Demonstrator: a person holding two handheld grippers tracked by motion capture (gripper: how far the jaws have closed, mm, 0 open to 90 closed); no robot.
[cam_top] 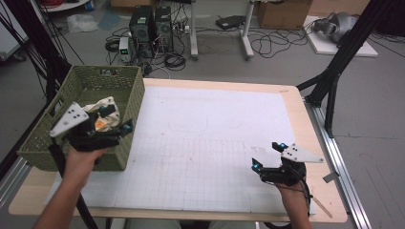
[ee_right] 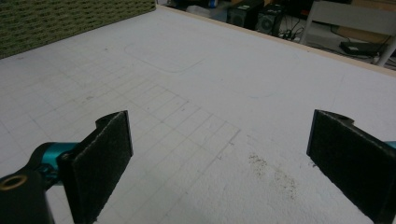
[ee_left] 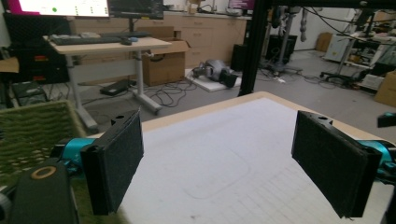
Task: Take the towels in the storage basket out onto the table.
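Observation:
A green woven basket (cam_top: 81, 86) stands at the table's left edge with a cream cloth (cam_top: 108, 102) lying inside it. My left gripper (cam_top: 114, 119) hovers over the basket's near right rim, open, with nothing between its jaws. In the left gripper view the pads (ee_left: 119, 158) stand wide apart over the white mat (ee_left: 219, 177), and the basket wall (ee_left: 32, 135) is at the left. Near the table's front right, my right gripper (cam_top: 269, 155) is open and empty just above the mat. In the right gripper view its pads (ee_right: 100, 163) frame bare gridded mat (ee_right: 201, 107), with the basket (ee_right: 56, 18) far off.
A white gridded mat (cam_top: 215, 143) covers most of the wooden table (cam_top: 305, 119). A faint rounded outline (cam_top: 187, 125) is drawn on it. Black frame posts (cam_top: 334, 71) rise at the right, and computers and cables (cam_top: 153, 28) lie on the floor beyond the table.

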